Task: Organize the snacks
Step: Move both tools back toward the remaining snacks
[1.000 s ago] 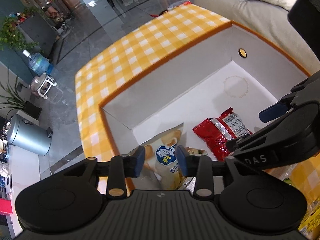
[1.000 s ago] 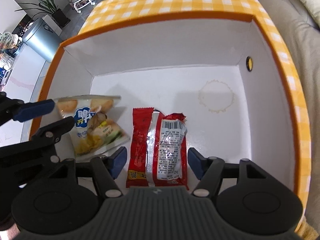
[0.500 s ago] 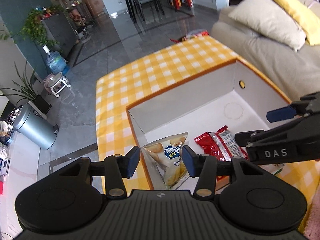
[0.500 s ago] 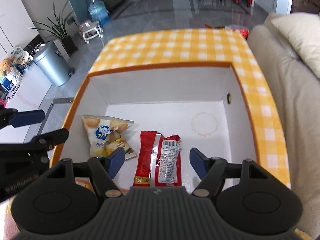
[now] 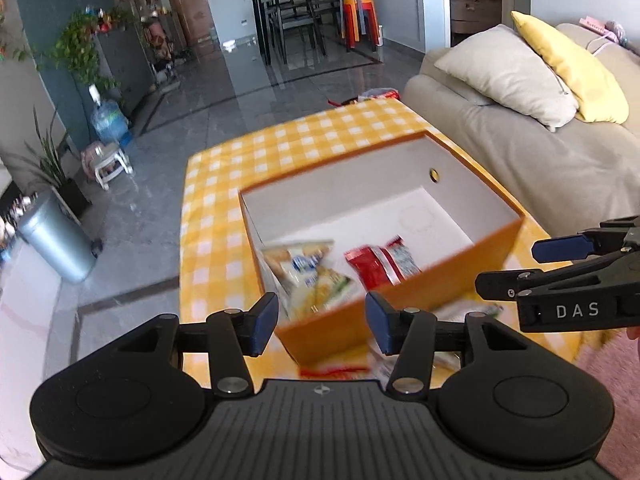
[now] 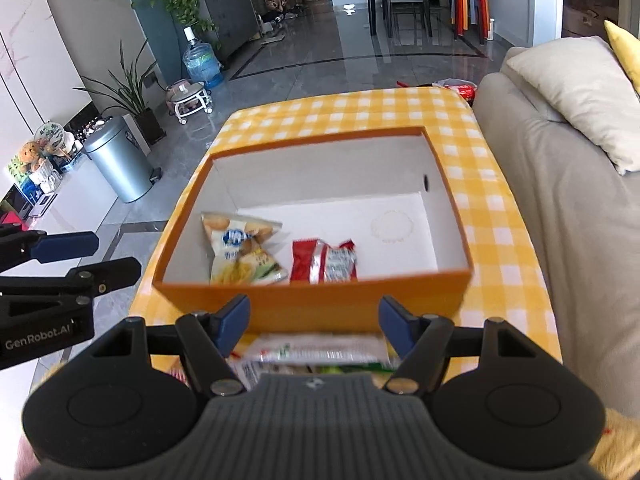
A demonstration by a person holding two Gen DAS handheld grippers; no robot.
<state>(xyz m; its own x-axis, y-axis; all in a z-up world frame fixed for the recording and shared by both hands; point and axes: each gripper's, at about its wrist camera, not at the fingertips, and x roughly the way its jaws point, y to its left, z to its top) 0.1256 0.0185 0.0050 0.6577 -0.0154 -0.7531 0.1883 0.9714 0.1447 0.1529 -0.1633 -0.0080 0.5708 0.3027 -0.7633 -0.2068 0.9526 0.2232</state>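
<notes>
Two snacks already in box [image 5: 460,280]: chips [image 5: 304,276] and red pack [image 5: 380,264], ahead of left gripper [image 5: 322,322], released, nothing between jaws. Right view: right gripper [image 6: 314,324] released, empty; more packets [image 6: 316,354] under it, outside box, still to sort.

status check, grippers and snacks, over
Left gripper and right gripper open, empty. Chip bag and red packet in orange box. More packets outside near wall. Nothing blocking.
</notes>
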